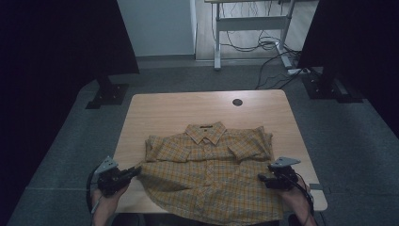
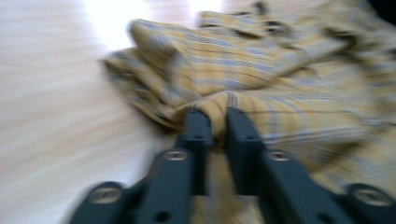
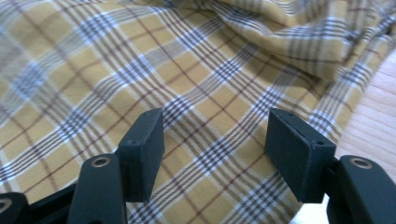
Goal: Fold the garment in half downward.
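A yellow plaid button-up shirt lies front-up on the pale wooden tabletop, collar toward the far edge, sleeves folded in across the chest, hem hanging just over the near edge. No brand tag or lettering can be read on it — the dark patch inside the collar is too small to make out.

Over on the left side, the left gripper is at the shirt's side edge, low down near the hem. From the left gripper view it's clear: the two black jaws are drawn close together with a raised fold of the plaid cloth pinched between them. The cloth bunches up just beyond the tips, with bare tabletop off to one side. That view is blurred.

On the right, the right gripper sits at the shirt's opposite edge, the hand coming in from the near corner of the tabletop. In the right gripper view its jaws stand well apart above flat plaid fabric — nothing clamped between them, a strip of wood grain showing at the side.

A small dark round grommet sits in the tabletop near its far edge, well clear of the shirt.
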A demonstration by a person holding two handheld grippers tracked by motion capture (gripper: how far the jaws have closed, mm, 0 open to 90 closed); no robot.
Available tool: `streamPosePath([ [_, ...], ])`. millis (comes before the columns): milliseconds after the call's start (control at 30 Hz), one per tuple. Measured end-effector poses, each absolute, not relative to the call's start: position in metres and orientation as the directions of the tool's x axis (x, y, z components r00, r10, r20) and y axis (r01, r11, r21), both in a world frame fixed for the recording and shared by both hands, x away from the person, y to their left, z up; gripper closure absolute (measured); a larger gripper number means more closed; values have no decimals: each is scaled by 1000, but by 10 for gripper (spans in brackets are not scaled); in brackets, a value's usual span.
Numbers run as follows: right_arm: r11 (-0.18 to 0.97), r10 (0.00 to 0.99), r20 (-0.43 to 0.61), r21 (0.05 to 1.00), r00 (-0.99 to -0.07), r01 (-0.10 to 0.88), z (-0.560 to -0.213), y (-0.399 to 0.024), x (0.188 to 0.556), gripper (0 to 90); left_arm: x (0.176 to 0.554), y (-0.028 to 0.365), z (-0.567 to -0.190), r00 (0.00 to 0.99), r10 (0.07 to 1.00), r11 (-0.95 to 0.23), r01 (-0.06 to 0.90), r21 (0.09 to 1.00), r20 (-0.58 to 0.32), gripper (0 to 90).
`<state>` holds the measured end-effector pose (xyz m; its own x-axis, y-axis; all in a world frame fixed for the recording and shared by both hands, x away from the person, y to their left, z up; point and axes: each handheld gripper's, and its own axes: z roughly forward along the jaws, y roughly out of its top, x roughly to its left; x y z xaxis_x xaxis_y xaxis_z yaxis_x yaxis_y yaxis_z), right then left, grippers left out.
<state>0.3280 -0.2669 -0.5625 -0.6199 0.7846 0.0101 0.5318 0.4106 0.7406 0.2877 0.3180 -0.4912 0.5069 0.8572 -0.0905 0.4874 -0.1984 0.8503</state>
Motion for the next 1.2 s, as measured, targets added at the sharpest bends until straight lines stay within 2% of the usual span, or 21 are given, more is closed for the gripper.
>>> streamPosePath([
  [67, 408, 787, 11, 741, -617, 534, -563, -268, 328, 371, 285, 319, -496, 501, 861, -201, 491, 848, -87, 699],
  [133, 404, 789, 11, 744, -615, 532, -563, -269, 328, 371, 277, 315, -499, 503, 863, -240, 482, 842, -42, 623],
  [300, 404, 789, 10, 744, -615, 531, -563, -269, 328, 369, 251, 308, -500, 481, 874, -316, 458, 831, 67, 516],
  [400, 402, 789, 10, 747, -614, 529, -564, -269, 327, 367, 244, 305, -506, 475, 877, -322, 470, 821, 72, 488],
  [600, 397, 788, 12, 754, -616, 523, -565, -270, 327, 367, 265, 285, -539, 431, 898, -342, 559, 755, 88, 464],
  [633, 392, 788, 15, 760, -616, 519, -565, -271, 326, 367, 268, 279, -546, 428, 896, -377, 586, 718, 121, 442],
  [767, 387, 788, 15, 766, -616, 514, -566, -272, 325, 366, 255, 276, -546, 425, 890, -411, 590, 695, 166, 437],
  [867, 387, 789, 14, 766, -615, 514, -567, -272, 324, 366, 243, 276, -547, 423, 892, -408, 595, 693, 161, 436],
  [933, 389, 788, 14, 764, -615, 515, -566, -273, 323, 365, 230, 278, -547, 424, 898, -383, 617, 687, 119, 435],
  [1033, 388, 787, 16, 764, -616, 515, -566, -274, 321, 364, 213, 280, -542, 468, 883, -390, 673, 629, 47, 400],
  [1067, 389, 787, 16, 763, -617, 516, -566, -275, 321, 364, 210, 279, -538, 480, 875, -407, 670, 621, 56, 383],
  [1200, 391, 786, 20, 758, -618, 522, -566, -276, 320, 351, 212, 278, -511, 492, 870, -376, 611, 696, 38, 363],
])
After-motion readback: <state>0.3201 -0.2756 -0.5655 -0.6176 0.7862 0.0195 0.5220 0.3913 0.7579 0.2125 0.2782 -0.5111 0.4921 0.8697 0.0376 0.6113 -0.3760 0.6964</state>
